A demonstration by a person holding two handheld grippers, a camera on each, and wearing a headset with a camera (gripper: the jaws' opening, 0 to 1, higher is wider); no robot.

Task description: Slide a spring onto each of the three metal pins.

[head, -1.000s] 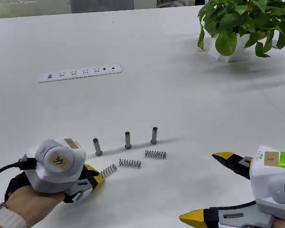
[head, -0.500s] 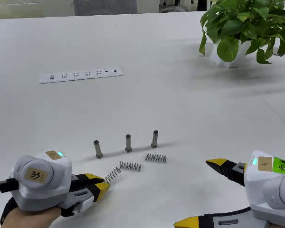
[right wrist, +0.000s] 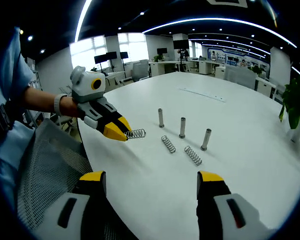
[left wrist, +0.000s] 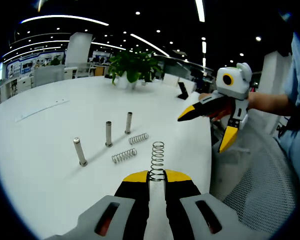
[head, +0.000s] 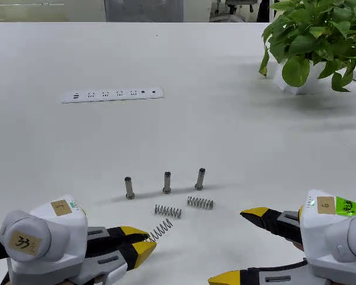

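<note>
While the left gripper (head: 147, 246) is clamping a spring (head: 161, 228), the right gripper (head: 228, 244) is idling wide open; threading likely needs it aligned above the pin (head: 129, 187) ahead.

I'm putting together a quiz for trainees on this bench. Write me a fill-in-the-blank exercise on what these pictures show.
The left gripper is shut on one end of a ____.
____ springs lie flat on the table.
The right gripper has its jaws ____ and holds nothing.
The three pins stand ____, with nothing on them.
Missing words: spring; two; open; upright.
</note>
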